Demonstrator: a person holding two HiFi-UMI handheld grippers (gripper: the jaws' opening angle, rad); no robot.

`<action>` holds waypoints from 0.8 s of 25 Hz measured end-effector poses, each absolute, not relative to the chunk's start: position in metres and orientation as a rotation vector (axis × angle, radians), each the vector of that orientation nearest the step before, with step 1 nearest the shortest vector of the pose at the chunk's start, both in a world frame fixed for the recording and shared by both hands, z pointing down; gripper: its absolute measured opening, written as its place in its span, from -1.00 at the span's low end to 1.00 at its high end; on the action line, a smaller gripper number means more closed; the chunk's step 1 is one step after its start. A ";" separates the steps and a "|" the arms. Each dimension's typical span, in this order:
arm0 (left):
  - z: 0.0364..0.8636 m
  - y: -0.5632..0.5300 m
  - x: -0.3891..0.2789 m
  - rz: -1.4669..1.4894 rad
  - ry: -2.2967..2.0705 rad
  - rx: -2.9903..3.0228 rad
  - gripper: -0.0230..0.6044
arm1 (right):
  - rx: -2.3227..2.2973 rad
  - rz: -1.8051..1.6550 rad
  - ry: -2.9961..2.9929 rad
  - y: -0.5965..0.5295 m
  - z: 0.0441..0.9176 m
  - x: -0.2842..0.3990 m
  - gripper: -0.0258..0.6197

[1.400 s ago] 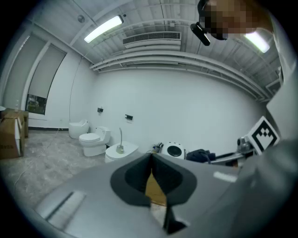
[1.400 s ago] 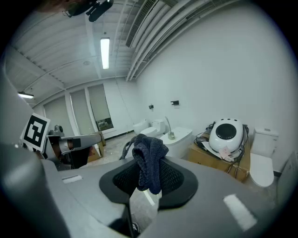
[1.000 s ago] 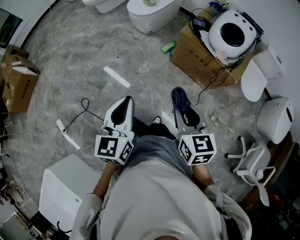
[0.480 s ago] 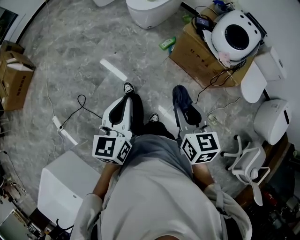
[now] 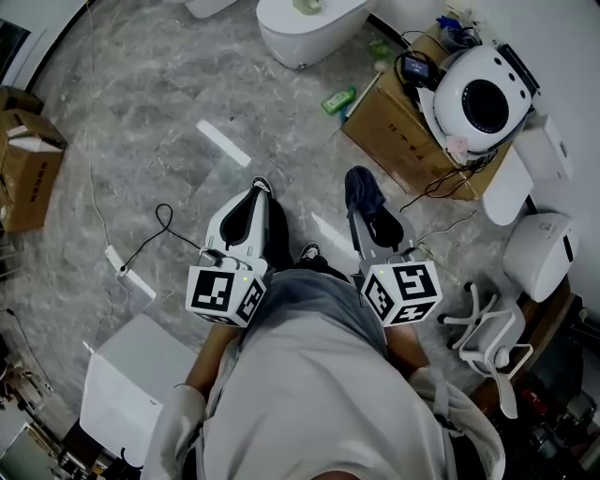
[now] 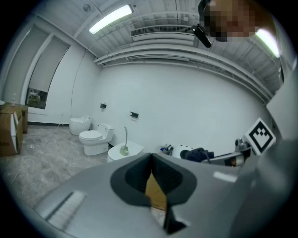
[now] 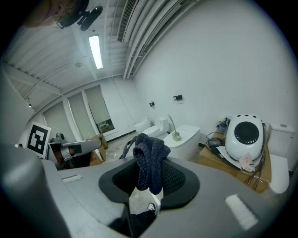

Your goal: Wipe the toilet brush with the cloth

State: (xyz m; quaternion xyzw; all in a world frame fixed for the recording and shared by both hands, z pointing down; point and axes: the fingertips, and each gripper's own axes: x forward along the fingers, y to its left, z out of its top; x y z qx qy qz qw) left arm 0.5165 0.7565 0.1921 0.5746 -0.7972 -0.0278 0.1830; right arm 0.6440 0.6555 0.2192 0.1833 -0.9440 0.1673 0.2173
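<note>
The toilet brush [image 6: 124, 143] stands upright in its holder on a closed white toilet lid [image 6: 132, 149] ahead of me; it also shows as the brush [image 7: 174, 129] in the right gripper view and at the top edge of the head view as the brush [image 5: 302, 5]. My right gripper [image 7: 149, 173] is shut on a dark blue cloth [image 7: 150, 157], which hangs bunched over the jaws as the cloth [image 5: 364, 193]. My left gripper [image 6: 151, 160] is shut with nothing in it. In the head view both the left gripper [image 5: 254, 195] and the right gripper [image 5: 364, 208] are held at waist height, well short of the toilet [image 5: 281, 36].
A cardboard box [image 5: 398, 131] carrying a round white device [image 5: 480, 91] stands right of the toilet, with a green bottle [image 5: 338, 97] beside it. A white strip [image 5: 223, 142], cables and a power strip [image 5: 122, 270] lie on the marble floor. Two more toilets [image 6: 94, 139] stand along the far wall.
The person has stepped forward, a shoe now showing past the left gripper. Both grippers keep their pose, the cloth still in the right one.
</note>
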 end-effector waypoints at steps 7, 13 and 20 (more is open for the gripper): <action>0.179 0.725 0.432 -0.075 -2.227 1.660 -0.93 | 0.541 0.460 -2.615 0.624 0.206 0.560 -0.63; 0.167 0.700 0.351 -0.078 -2.226 1.690 -0.93 | 0.569 0.451 -2.625 0.596 0.195 0.479 -0.63; 0.158 0.685 0.270 -0.096 -2.233 1.718 -0.93 | 0.593 0.432 -2.638 0.578 0.187 0.400 -0.63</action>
